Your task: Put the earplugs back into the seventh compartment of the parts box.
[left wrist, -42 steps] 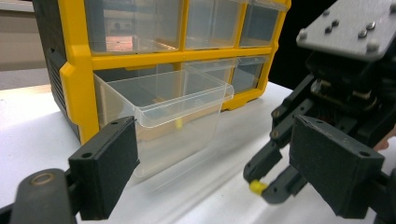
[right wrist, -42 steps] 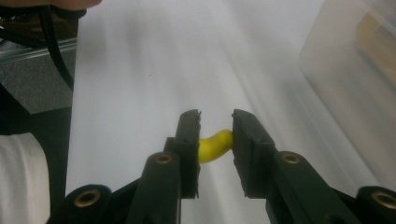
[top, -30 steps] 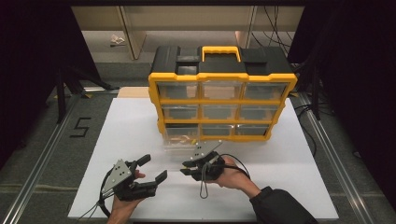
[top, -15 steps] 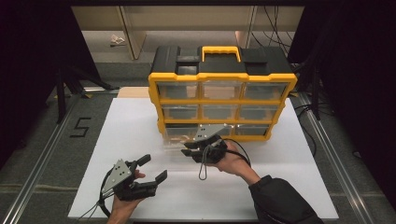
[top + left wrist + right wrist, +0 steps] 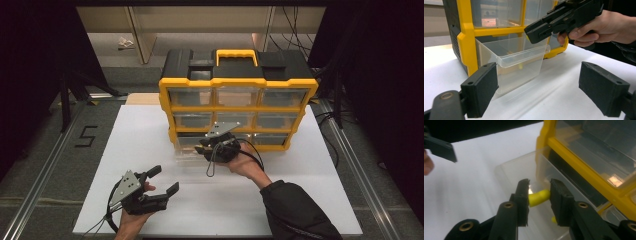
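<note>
Fingers (image 5: 560,197) of your right gripper (image 5: 539,197), just widened, seemingly barely pinch the yellow piece (image 5: 538,197); it may drop beside the clear drawer (image 5: 509,173) below.

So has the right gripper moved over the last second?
Yes. In the high view the right gripper has gone forward from the bare table to the organiser's pulled-out bottom drawer; its jaws have just been opening.

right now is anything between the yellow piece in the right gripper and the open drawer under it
Nothing visible. The right gripper has just been opening, with the yellow piece between its pads, directly above the pulled-out clear drawer, whose open top is uncovered.
</note>
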`<state>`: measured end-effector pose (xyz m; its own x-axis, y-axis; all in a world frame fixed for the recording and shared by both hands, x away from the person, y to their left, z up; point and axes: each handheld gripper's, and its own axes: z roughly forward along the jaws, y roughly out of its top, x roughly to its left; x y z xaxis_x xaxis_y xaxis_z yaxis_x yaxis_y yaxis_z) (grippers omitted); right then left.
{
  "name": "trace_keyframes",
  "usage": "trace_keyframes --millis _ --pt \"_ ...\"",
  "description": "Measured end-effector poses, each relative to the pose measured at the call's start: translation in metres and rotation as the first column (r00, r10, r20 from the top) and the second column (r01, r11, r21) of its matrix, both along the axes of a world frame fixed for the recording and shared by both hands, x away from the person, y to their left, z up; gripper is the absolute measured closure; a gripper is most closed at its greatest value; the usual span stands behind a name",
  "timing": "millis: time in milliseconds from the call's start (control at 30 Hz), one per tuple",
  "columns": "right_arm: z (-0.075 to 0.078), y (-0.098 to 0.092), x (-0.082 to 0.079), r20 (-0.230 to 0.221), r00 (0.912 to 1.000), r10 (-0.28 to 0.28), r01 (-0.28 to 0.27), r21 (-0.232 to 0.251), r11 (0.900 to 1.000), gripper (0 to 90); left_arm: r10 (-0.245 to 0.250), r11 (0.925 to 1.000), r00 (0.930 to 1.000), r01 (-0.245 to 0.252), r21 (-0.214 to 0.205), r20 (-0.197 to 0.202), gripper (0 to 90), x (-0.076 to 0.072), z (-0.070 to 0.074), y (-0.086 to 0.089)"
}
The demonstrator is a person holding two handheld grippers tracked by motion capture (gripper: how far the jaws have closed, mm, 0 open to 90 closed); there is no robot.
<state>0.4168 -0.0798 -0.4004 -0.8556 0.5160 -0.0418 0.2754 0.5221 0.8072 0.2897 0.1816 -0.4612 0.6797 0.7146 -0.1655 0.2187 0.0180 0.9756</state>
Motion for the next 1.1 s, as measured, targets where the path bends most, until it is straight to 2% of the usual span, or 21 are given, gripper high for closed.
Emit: trace_keyframes --millis 100,133,300,400,567,667,800,1000,1100 --pt "-0.001 0.000 0.002 -0.008 0.9999 -0.012 0.012 0.000 0.9999 58.4 0.000 1.0000 1.0000 0.000 0.003 -0.002 15.1 0.000 0.000 0.000" --pt "0.000 -0.001 0.003 -0.005 0.9998 -0.019 0.019 0.010 0.9998 52.8 0.000 1.0000 1.0000 0.000 0.004 -0.003 15.2 0.000 0.000 0.000" --pt "0.003 -0.003 0.001 0.000 0.9998 -0.020 0.020 0.014 0.9997 47.5 0.002 1.0000 1.0000 -0.002 0.006 -0.006 15.3 0.000 0.000 0.000" --pt "0.008 -0.005 -0.005 0.026 0.9996 -0.010 0.010 0.023 0.9997 44.1 0.003 1.0000 1.0000 -0.003 0.004 -0.005 15.3 0.000 0.000 0.000" --pt "0.010 -0.009 -0.012 0.041 0.9992 -0.004 0.003 0.016 0.9999 42.3 0.007 1.0000 0.9999 -0.007 0.005 -0.012 15.3 0.001 -0.001 0.000" --pt "0.012 -0.016 -0.020 0.056 0.9984 -0.006 0.003 0.052 0.9987 40.1 0.007 0.9999 0.9999 -0.007 0.007 -0.015 15.3 0.001 -0.001 0.000" --pt "0.013 -0.019 -0.026 0.048 0.9988 -0.002 -0.001 0.075 0.9972 39.1 0.002 0.9999 0.9998 -0.002 0.012 -0.017 15.3 0.001 -0.001 -0.001" --pt "0.017 -0.025 -0.037 0.083 0.9964 -0.020 0.010 0.112 0.9937 37.1 0.002 1.0000 0.9998 -0.001 0.008 -0.019 15.6 0.001 -0.001 0.000" --pt "0.018 -0.030 -0.042 0.101 0.9943 -0.036 0.020 0.152 0.9882 36.8 -0.002 1.0000 0.9998 0.002 0.008 -0.019 15.6 0.002 -0.001 -0.001"
